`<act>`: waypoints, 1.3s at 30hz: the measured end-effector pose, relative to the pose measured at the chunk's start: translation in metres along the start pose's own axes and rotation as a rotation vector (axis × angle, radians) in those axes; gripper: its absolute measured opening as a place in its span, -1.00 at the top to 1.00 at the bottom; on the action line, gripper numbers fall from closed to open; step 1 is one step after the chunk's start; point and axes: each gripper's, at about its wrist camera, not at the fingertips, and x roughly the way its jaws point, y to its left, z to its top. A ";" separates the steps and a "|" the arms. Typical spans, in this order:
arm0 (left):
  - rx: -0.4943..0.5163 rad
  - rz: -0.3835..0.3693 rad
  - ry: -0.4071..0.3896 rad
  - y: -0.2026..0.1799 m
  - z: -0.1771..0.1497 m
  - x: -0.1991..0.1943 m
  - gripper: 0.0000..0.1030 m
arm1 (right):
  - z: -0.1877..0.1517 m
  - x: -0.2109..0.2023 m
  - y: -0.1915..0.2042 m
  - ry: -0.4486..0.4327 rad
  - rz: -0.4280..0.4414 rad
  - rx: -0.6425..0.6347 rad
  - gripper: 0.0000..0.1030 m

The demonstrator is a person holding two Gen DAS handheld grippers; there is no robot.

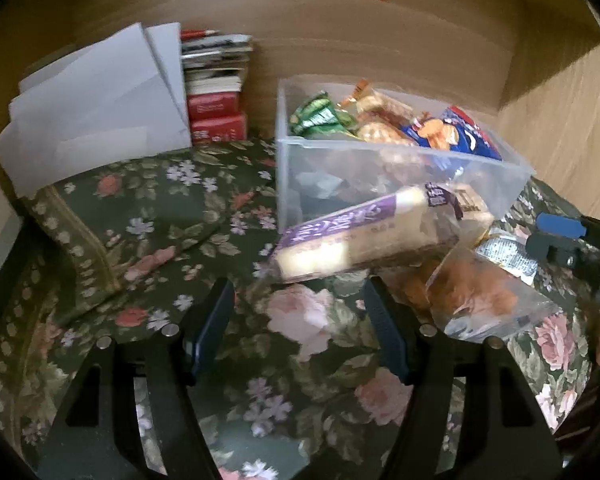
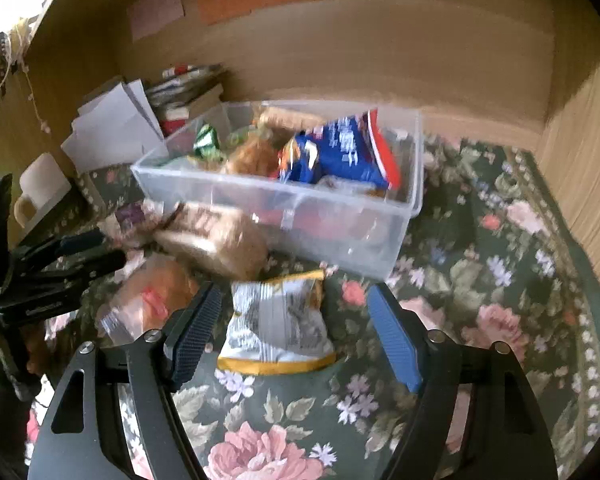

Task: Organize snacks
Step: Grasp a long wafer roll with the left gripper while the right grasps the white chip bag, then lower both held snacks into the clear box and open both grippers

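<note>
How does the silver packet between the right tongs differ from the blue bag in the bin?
The silver packet lies flat on the floral cloth, outside the clear bin; the blue bag stands tilted inside it among other snacks. The silver packet has gold edges; the blue bag has a red edge. Both are sealed snack bags, and neither is gripped.
</note>
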 end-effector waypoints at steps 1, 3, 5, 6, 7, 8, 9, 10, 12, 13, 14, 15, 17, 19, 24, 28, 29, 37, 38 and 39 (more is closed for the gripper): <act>0.007 0.001 0.004 -0.003 0.002 0.004 -0.30 | -0.002 0.002 0.001 0.008 0.003 0.000 -0.43; 0.015 0.002 0.007 -0.008 0.007 0.008 -0.30 | -0.006 0.007 0.001 0.028 0.008 -0.003 -0.43; 0.022 -0.004 0.007 -0.012 0.013 0.013 -0.31 | -0.008 0.013 0.002 0.048 0.018 -0.001 -0.43; 0.024 -0.007 0.006 -0.014 0.015 0.015 -0.31 | -0.009 0.016 0.002 0.058 0.023 0.001 -0.43; 0.029 -0.011 0.004 -0.017 0.018 0.017 -0.31 | -0.008 0.019 0.002 0.066 0.027 0.003 -0.43; 0.033 -0.012 0.001 -0.019 0.021 0.019 -0.31 | -0.008 0.021 0.003 0.071 0.027 0.003 -0.43; 0.036 -0.011 -0.005 -0.021 0.022 0.020 -0.31 | -0.009 0.022 0.002 0.075 0.029 0.003 -0.43; 0.040 -0.010 -0.013 -0.022 0.024 0.022 -0.31 | -0.009 0.024 0.002 0.080 0.033 0.003 -0.42; 0.046 -0.011 -0.020 -0.024 0.028 0.026 -0.25 | -0.010 0.029 0.002 0.095 0.034 0.001 -0.33; 0.045 -0.016 -0.023 -0.023 0.029 0.027 -0.16 | -0.010 0.030 0.002 0.094 0.028 -0.001 -0.27; 0.042 -0.018 -0.027 -0.023 0.029 0.027 -0.12 | -0.010 0.030 0.003 0.092 0.024 -0.006 -0.24; 0.039 -0.018 -0.032 -0.022 0.030 0.027 -0.06 | -0.011 0.030 0.004 0.088 0.026 -0.013 -0.14; 0.031 -0.019 -0.041 -0.020 0.030 0.026 0.06 | -0.011 0.030 0.004 0.085 0.019 -0.022 -0.12; 0.026 -0.023 -0.048 -0.018 0.030 0.025 0.24 | -0.011 0.031 0.006 0.081 0.012 -0.029 -0.06; 0.010 -0.022 -0.070 -0.014 0.027 0.015 0.44 | -0.011 0.027 0.005 0.063 -0.002 -0.028 -0.03; -0.008 -0.038 -0.074 -0.010 0.027 0.004 0.57 | -0.011 0.019 0.003 0.043 0.001 -0.018 -0.01; -0.012 -0.044 -0.081 -0.009 0.027 -0.001 0.57 | -0.010 0.015 0.003 0.033 -0.003 -0.020 -0.01; 0.001 -0.043 -0.156 -0.014 0.030 -0.038 0.57 | -0.001 -0.011 0.004 -0.043 -0.009 -0.033 -0.01; 0.003 -0.041 -0.166 -0.014 0.032 -0.041 0.57 | 0.001 -0.014 0.004 -0.057 -0.012 -0.035 -0.01; 0.004 -0.041 -0.172 -0.016 0.034 -0.043 0.57 | 0.003 -0.017 0.005 -0.067 -0.013 -0.036 -0.01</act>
